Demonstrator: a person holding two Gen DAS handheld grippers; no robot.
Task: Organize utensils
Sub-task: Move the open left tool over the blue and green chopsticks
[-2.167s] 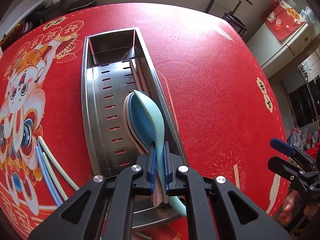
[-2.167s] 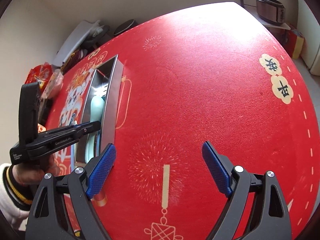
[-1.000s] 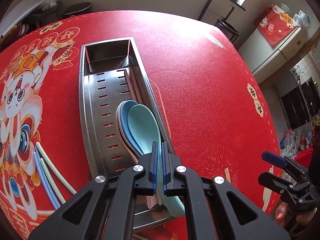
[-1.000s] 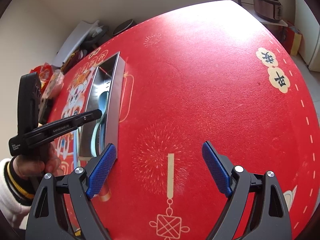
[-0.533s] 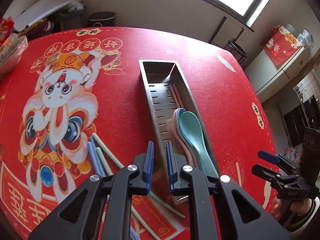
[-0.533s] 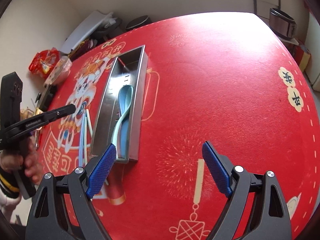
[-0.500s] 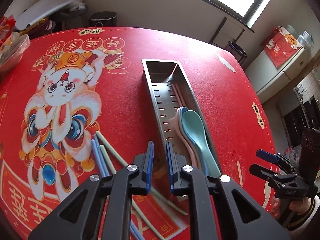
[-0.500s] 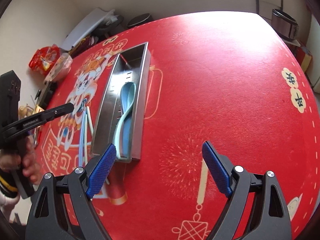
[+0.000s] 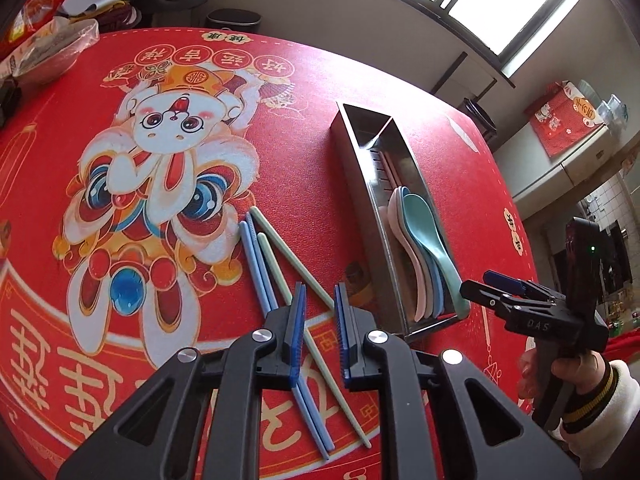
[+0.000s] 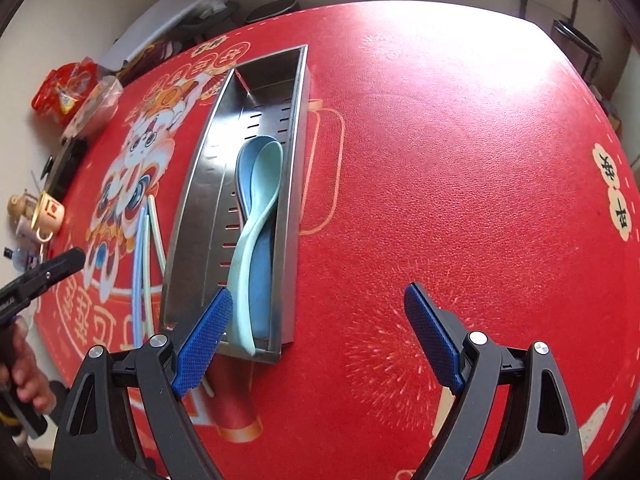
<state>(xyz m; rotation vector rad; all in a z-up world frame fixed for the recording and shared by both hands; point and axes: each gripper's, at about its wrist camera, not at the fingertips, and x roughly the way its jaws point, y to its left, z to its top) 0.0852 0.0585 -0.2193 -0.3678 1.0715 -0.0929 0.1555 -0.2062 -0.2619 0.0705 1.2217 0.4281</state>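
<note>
Tabletop: red printed cloth (image 9: pixel 304 128) with a cartoon rabbit lion-dancer and gold characters covers the tabletop; a window and pale walls stand behind it.
Left claw: left claw (image 9: pixel 320 330) sits nearest the left wrist camera, its blue-padded jaws parted by a narrow gap and gripping nothing, low over the cloth.
Chopsticks: pale blue chopsticks (image 9: pixel 256 264) and pale green chopsticks (image 9: pixel 280 240) lie loose on the cloth, running under and between the left claw's jaws; one green stick crosses diagonally toward the tray's near end. From the right wrist camera they show just left of the tray.
Right claw: right claw (image 10: pixel 316 336) is spread wide and empty, hovering over bare red cloth at the tray's near end, its left pad overlapping the tray's near corner in the picture.
Tray: long perforated stainless-steel tray (image 10: pixel 192 208) lies lengthwise on the cloth, right of the chopsticks.
Spoons: pink, blue and mint-green plastic soup spoons (image 9: pixel 420 232) are nested inside the tray's near half, against its right wall, handles toward the near end.
Far edge: snack bags, a plastic-wrapped bowl (image 9: pixel 52 48) and a mug (image 10: pixel 50 212) sit at the tabletop's left rim.
</note>
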